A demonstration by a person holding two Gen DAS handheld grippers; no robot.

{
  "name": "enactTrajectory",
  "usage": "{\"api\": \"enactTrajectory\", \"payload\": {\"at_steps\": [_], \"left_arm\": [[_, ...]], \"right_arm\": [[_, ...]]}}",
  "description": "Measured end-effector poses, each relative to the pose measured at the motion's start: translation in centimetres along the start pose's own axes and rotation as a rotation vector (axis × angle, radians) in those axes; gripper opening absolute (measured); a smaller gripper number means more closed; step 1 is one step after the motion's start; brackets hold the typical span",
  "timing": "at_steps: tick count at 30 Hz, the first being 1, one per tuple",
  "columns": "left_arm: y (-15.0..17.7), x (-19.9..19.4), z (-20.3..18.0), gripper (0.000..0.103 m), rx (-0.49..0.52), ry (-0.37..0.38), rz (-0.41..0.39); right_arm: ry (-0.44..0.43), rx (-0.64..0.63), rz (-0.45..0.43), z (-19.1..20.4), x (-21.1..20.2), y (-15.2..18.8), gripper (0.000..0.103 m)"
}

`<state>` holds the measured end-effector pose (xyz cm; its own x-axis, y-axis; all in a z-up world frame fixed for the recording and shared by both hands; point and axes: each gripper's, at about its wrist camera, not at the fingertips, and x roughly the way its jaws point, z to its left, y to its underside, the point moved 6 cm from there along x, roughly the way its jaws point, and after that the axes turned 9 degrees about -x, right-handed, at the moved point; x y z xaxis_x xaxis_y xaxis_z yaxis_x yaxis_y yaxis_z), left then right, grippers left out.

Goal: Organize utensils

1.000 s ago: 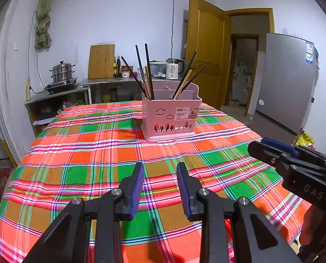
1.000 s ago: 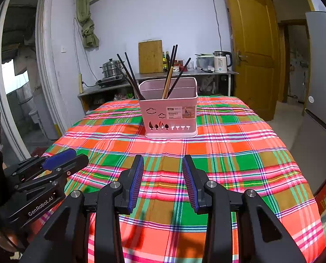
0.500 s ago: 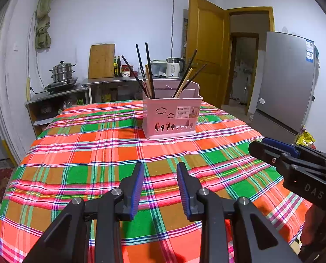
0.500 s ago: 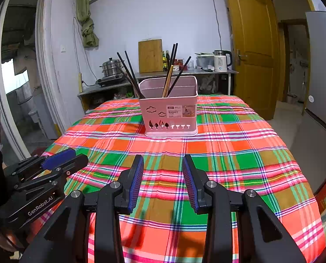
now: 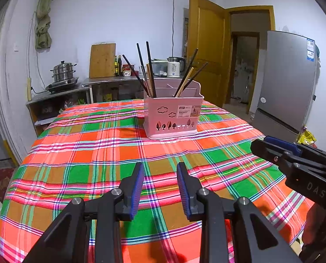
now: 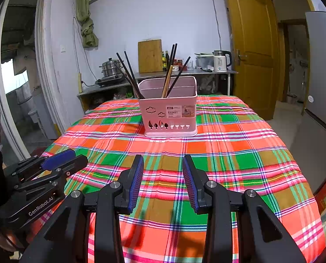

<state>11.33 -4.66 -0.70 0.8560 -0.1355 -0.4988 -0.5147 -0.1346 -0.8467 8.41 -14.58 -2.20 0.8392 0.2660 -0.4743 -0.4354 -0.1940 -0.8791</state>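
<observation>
Left wrist view: I see my left gripper with its blue-padded fingers spread apart, nothing between them, above the plaid tablecloth. Straight ahead of the fingertips, well apart, stands the pink utensil basket with chopsticks leaning in it. My right gripper is likewise parted and empty, the basket dead ahead of it too.

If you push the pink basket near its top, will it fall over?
Probably it would tip rather than slide. The pink basket stands tall on a soft checked tablecloth, which likely grips its base. It looks like thin plastic with cut-out holes, so likely light. The chopsticks lean loosely and would probably rattle or spill.
</observation>
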Motion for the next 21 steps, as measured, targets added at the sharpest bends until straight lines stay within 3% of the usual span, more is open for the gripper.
{"api": "enactTrajectory", "payload": {"at_steps": [21], "left_arm": [[0.05,-0.03,-0.21,0.031,0.008,-0.015,0.009]], "right_arm": [[0.009,0.000,0.003,-0.19,0.01,0.03,0.038]]}}
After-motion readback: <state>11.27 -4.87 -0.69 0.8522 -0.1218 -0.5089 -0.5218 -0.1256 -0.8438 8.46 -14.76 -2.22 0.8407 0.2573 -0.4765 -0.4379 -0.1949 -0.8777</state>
